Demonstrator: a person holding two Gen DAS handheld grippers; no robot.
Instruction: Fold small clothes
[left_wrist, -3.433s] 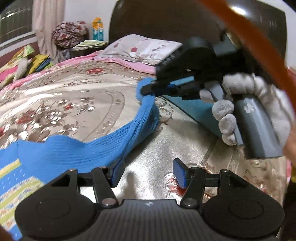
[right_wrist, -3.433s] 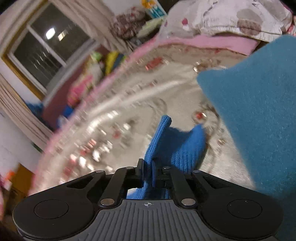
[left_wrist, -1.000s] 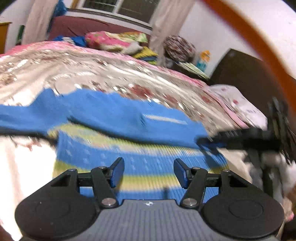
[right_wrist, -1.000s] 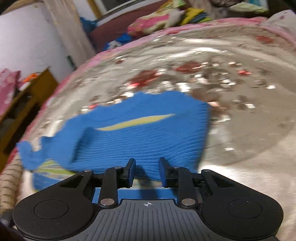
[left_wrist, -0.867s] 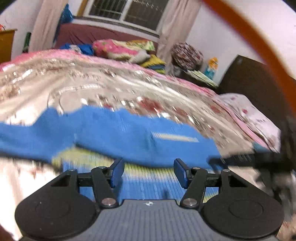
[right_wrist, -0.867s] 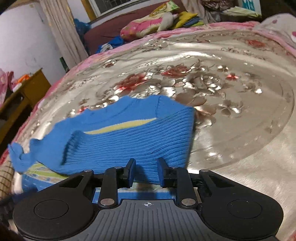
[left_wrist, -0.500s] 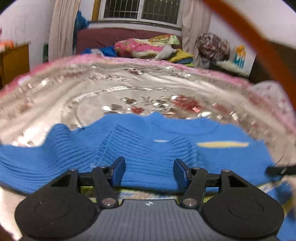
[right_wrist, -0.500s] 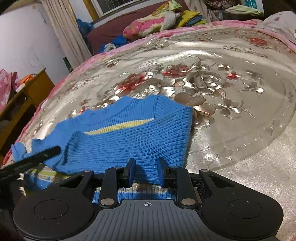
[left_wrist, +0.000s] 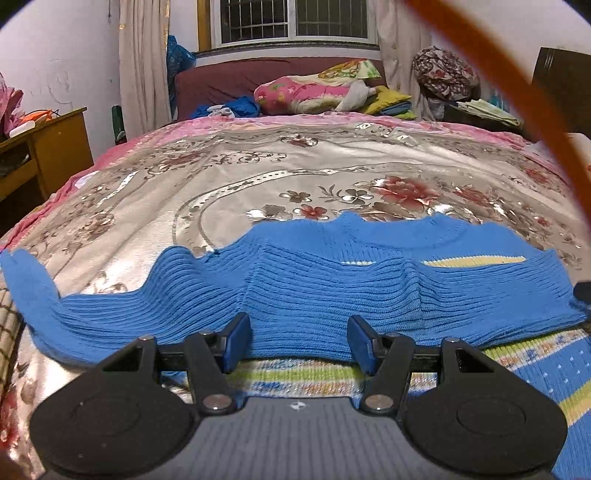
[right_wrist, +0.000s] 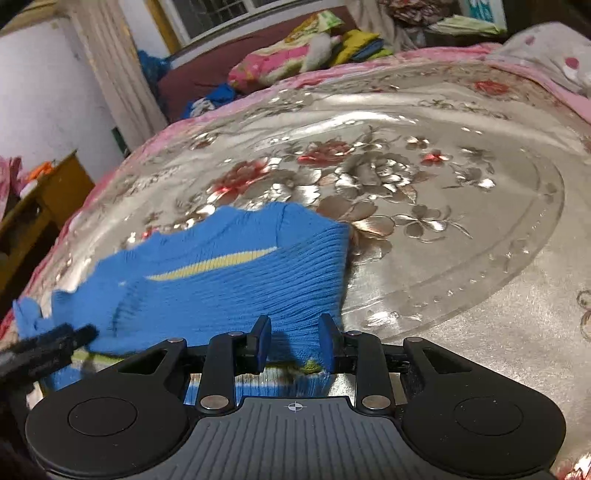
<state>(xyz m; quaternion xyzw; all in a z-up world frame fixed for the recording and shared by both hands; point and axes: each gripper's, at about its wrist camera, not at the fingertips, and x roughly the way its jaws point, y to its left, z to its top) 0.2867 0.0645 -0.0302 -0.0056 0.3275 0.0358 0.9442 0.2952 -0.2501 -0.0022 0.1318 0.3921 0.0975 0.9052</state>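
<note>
A small blue knit sweater (left_wrist: 332, 288) with yellow and green stripes lies flat on the floral bedspread (left_wrist: 258, 177). One sleeve is folded across its chest, the other sleeve (left_wrist: 33, 280) stretches out to the left. My left gripper (left_wrist: 299, 339) hovers open just over the folded part, with nothing clamped. In the right wrist view the sweater (right_wrist: 229, 288) fills the lower left. My right gripper (right_wrist: 294, 341) is opening its jaws; the folded sleeve's end lies loose between them, with no pad pressing on it. The left gripper's fingertips (right_wrist: 55, 343) show at that view's left edge.
The bedspread (right_wrist: 443, 221) runs far beyond the sweater. A wooden cabinet (left_wrist: 48, 147) stands left of the bed. Bundled bedding (left_wrist: 314, 92) lies on a maroon sofa under the window. A spotted pillow (right_wrist: 546, 51) is at the right. An orange cable (left_wrist: 517, 92) crosses the left view.
The right gripper carried the sleeve over the sweater's body, and its jaws now stand wider around it. The left gripper swung round to face the sweater squarely.
</note>
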